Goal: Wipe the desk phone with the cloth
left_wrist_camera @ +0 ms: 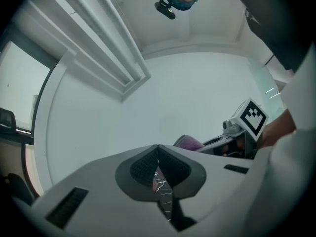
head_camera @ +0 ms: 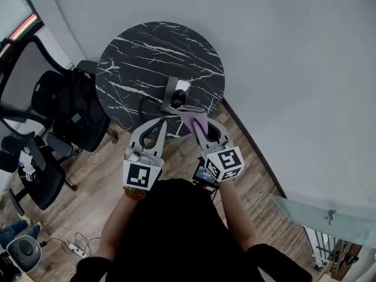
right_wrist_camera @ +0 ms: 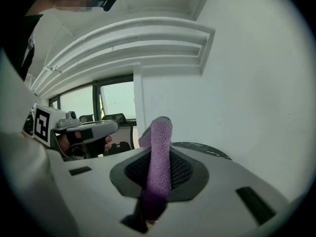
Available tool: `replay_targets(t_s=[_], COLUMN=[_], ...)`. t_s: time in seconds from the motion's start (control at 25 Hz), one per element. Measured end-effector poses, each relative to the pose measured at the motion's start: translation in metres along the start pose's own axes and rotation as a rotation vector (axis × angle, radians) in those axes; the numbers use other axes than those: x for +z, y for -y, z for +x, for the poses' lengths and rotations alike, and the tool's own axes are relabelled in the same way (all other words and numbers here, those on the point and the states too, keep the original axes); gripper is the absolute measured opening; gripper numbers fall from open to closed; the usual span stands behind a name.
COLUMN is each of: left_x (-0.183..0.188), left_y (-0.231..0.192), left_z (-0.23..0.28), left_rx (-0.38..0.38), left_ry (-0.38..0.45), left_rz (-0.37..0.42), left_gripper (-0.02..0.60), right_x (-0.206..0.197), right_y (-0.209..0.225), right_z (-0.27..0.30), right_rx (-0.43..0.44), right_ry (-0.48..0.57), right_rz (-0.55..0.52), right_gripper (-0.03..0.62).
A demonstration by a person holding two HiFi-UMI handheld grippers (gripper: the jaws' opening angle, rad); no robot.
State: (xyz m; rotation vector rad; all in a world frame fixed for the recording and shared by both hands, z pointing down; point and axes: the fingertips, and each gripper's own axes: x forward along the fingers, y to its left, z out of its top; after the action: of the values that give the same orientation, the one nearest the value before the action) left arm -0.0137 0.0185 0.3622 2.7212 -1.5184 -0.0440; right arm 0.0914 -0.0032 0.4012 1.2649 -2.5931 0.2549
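my right gripper [right_wrist_camera: 157,181] is clamped on the cloth [right_wrist_camera: 159,157], with both ribbed pads pressed against its sides. the cloth is a soft purple, nubbly like towelling, folded into a narrow strip. it runs up through the jaws and stands past their tips, where its top end curls over to one side. its lower end looks darker, down in the shadow between the jaws.

from the head view the cloth [head_camera: 194,121] looks paler, a lilac bunch at the tip of my right gripper [head_camera: 198,124]. it sits over the near edge of the round black marble-patterned table [head_camera: 135,51]. the desk phone [head_camera: 176,96] rests on that table near the same edge, a dark body with a lighter patch at its far end. a dark cable [head_camera: 147,101] curves off to its left. the cloth sits just beside the phone's near end, and i cannot tell whether they touch.

my left gripper [left_wrist_camera: 158,152] has its jaws together at the tips with nothing held. only a sliver of the marble top shows through the slit below. in the head view it [head_camera: 158,124] hangs next to the right one, a little apart from the cloth. black chairs [head_camera: 64,110] stand to the left on the wood floor [head_camera: 100,181].
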Motion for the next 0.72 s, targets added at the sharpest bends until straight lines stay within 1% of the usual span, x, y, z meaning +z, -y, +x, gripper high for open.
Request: replay_targets(t_s=[0.12,0.28,0.36,0.44,0.52,0.64,0.72], left_x=[-0.015,-0.019,-0.021,-0.022,-0.028,-0.039,-0.038], left_y=[-0.017,-0.023,-0.025,-0.032,-0.04,-0.058,-0.063], left_z=[0.023,0.053,0.062,0.065,0.066,0.068,0.071], left_rx=[-0.011,-0.066,-0.072,-0.058,-0.022,0.04,0.052], left_ry=[-0.046,-0.03,-0.032,-0.036,-0.043,-0.071,-0.083], left_rz=[-0.025,0.027,0.029,0.029,0.027,0.029,0.057], left_gripper=[0.012,0.014,0.012,0.012,0.012,0.012,0.014], right_x=[0.007,0.0,-0.003,-0.006,-0.016,-0.04,-0.062], right_y=[0.028,0.056,0.07,0.082,0.094,0.107,0.11], right_z=[0.032,0.073,0.092,0.111,0.131,0.168,0.19], right_rx=[-0.028,0.001,0.011,0.031,0.059,0.112,0.163], right_ry=[0.0,-0.039,-0.042,-0.024,-0.036,-0.117,-0.195], right_rz=[-0.033,-0.067,-0.088,-0.096,-0.09,-0.123,-0.169], right_gripper=[0.06,0.06,0.061,0.061,0.061,0.061,0.061])
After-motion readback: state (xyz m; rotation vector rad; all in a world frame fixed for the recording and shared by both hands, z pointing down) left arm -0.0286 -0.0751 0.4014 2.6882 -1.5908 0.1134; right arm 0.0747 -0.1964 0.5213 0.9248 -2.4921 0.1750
